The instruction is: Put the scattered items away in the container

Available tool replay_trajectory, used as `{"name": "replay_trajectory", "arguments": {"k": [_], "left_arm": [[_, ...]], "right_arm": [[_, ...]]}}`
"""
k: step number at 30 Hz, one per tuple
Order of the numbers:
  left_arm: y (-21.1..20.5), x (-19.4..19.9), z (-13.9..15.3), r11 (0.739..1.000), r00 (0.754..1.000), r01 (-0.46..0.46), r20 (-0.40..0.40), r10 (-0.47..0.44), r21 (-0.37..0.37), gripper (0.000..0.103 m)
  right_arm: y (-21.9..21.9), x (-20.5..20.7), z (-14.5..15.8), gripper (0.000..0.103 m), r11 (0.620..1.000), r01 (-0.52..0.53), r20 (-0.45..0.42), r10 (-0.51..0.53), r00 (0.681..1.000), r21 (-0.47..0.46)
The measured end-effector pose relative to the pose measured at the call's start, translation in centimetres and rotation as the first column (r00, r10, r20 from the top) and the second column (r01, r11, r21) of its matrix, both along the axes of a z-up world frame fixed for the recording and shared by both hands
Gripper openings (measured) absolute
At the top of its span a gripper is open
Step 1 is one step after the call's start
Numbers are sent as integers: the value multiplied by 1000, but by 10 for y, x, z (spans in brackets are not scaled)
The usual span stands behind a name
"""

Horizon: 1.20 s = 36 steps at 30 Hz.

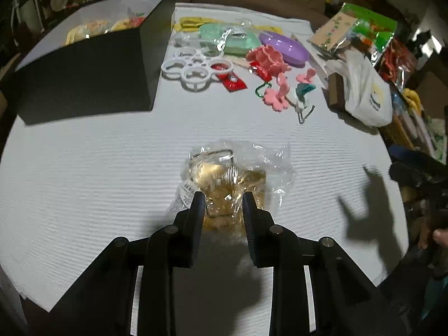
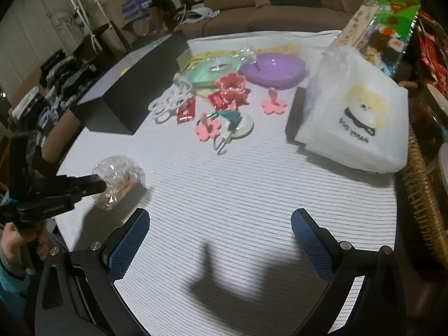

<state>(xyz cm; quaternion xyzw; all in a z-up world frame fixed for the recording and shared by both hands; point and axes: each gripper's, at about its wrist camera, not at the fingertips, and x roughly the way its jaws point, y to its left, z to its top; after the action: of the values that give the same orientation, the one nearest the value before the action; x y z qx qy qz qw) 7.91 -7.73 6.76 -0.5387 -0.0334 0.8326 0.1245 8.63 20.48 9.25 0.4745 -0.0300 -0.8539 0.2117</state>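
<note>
A crumpled clear plastic packet [image 1: 224, 176] [image 2: 120, 179] with a yellowish item inside sits between the black fingers of my left gripper [image 1: 224, 204] [image 2: 96, 186], which is shut on it just above the white ribbed cloth. The black box [image 1: 92, 64] [image 2: 134, 92] stands open-topped at the back left and holds several yellow and pale items. My right gripper [image 2: 221, 224] hangs wide open over bare cloth, its blue pads holding nothing. Scattered behind lie a white ring holder [image 1: 193, 70], red packets [image 1: 232, 82], pink flower pieces [image 1: 275, 99], a coral flower [image 1: 267, 57], a purple dish [image 1: 282, 46] and a green packet [image 1: 229, 39].
A white plastic bag [image 2: 355, 112] with a dog print and a green snack pack [image 2: 392, 8] crowd the right side of the table. A wicker chair [image 2: 422, 196] stands at the right edge. A brown sofa [image 2: 280, 11] runs behind the table.
</note>
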Motion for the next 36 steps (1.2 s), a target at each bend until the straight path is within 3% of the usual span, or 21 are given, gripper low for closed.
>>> {"name": "replay_trajectory", "arguments": {"k": [1,2,4,9,16,21,26,30,33,36], "left_arm": [[-3,1,-1,1000,1000,-7,9,7,10,39],[-5,1,-1,1000,1000,-13,16,13,14,58],[-10,4,-3,1000,1000,-24,19,24,17,71],[-19,5,2,997,999,-50,1,50,57,71],[-2,-4,30,990,997,-3,-78,13,138,71],[16,-25,41,984,994,31,-108,-12,178,71],[35,-48,45,987,983,79,-174,-55,139,71],[47,-75,45,984,974,114,-208,-85,134,71],[49,-92,42,981,970,130,-225,-97,141,71],[48,-105,34,980,968,137,-230,-101,147,71]], "right_arm": [[-2,1,-2,103,1000,-4,4,4,1000,3],[-5,1,-3,103,1000,-7,8,7,1000,6],[-8,3,-4,103,1000,-15,10,15,1000,13],[-9,5,-5,103,1000,-17,10,17,1000,17],[0,3,4,103,1000,13,-26,-13,1000,-10],[12,-14,21,101,995,41,-34,-44,998,-89],[17,-73,33,86,991,91,-40,-95,995,-93],[6,-131,38,83,994,99,-75,-102,992,-43],[-9,-172,34,79,996,73,-106,-69,992,41],[-22,-212,15,67,988,32,-94,-18,995,150]]}}
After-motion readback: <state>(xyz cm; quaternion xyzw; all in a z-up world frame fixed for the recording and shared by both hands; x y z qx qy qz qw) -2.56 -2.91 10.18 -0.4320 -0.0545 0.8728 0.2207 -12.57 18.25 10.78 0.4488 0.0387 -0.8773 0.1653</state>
